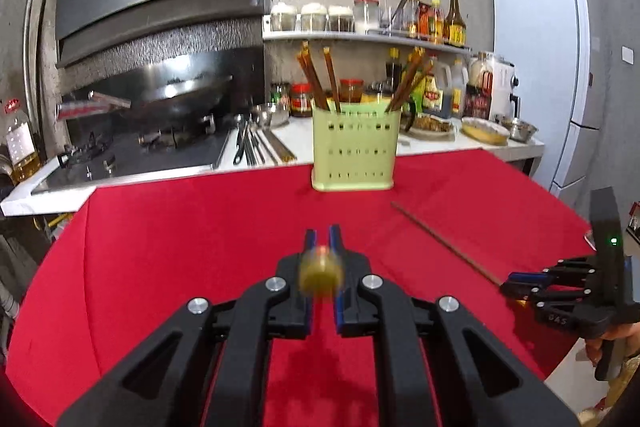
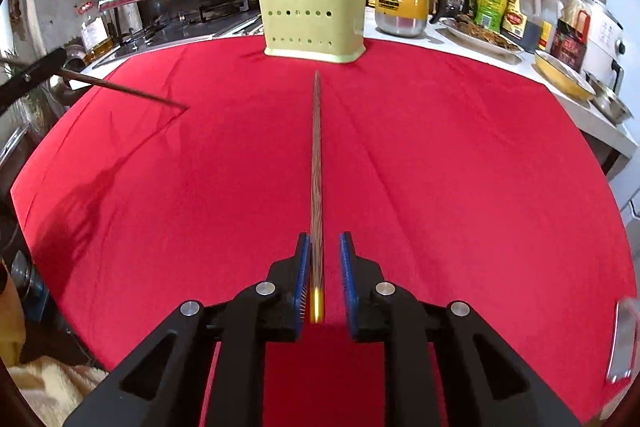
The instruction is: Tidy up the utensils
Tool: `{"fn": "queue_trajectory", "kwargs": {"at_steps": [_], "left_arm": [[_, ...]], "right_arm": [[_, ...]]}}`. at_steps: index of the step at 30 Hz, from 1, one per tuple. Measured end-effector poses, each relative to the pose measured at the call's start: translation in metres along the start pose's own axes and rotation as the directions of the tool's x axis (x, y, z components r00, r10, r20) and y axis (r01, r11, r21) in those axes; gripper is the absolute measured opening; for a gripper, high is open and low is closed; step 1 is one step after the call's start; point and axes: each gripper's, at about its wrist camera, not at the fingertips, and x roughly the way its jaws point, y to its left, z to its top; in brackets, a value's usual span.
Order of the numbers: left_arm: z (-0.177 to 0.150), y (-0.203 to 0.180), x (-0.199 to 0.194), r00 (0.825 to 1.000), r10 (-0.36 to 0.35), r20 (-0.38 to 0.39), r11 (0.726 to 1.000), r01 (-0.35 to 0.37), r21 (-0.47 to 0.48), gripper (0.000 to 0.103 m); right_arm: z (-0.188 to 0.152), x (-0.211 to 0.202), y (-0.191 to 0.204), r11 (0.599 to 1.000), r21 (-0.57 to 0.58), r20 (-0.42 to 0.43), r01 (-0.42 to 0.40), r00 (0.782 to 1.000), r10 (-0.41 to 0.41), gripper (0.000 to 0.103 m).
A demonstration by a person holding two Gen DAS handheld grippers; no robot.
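left gripper (image 1: 323, 239) jaws clamp chopstick (image 2: 124, 89) | right gripper (image 2: 325, 247) jaws released, straddling second chopstick (image 2: 316, 163) | holder (image 2: 314, 15) at cloth's far edge

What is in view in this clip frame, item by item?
Holder: one, pale green, perforated, far end of the cloth.
Chopsticks in holder: several, brown, standing at both ends.
Chopstick on cloth: one, brown with a gold end, between the right fingers.
Held chopstick: one, brown, in the left gripper, off the cloth.
Cloth: one, red, over the table.
Wok: one, dark, on the stove.
Mug: one, yellow and steel, on the counter.
Bottles: many, on shelf and counter.
Fridge: one, white, far right.
Left gripper: shut on held chopstick.
Right gripper: open around chopstick.
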Motion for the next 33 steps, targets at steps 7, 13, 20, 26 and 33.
{"fn": "queue_trajectory", "kwargs": {"at_steps": [7, 13, 20, 26, 33], "left_arm": [[0.004, 0.002, -0.005, 1.0, -0.009, 0.009, 1.0, 0.009, -0.022, 0.007], [0.002, 0.0, -0.005, 1.0, -0.014, 0.003, 1.0, 0.014, -0.022, 0.007], [-0.001, -0.003, -0.002, 1.0, -0.022, -0.012, 1.0, 0.022, -0.022, 0.007], [0.001, -0.002, -0.003, 1.0, -0.019, -0.006, 0.999, 0.019, -0.032, 0.007], [0.008, 0.003, -0.011, 1.0, -0.009, 0.023, 0.999, 0.01, -0.043, 0.007]], "right_arm": [[-0.013, -0.009, 0.007, 0.999, -0.014, 0.035, 0.031, 0.999, -0.03, 0.02], [-0.024, -0.015, 0.011, 0.999, -0.024, 0.078, 0.047, 0.996, -0.045, 0.019], [-0.026, -0.015, 0.012, 0.999, -0.025, 0.101, 0.036, 0.994, -0.034, 0.014], [-0.019, -0.011, 0.011, 0.999, -0.011, 0.109, 0.032, 0.994, -0.031, 0.007], [0.005, -0.06, 0.01, 1.0, 0.005, 0.255, 0.023, 0.967, -0.023, 0.007]]}}
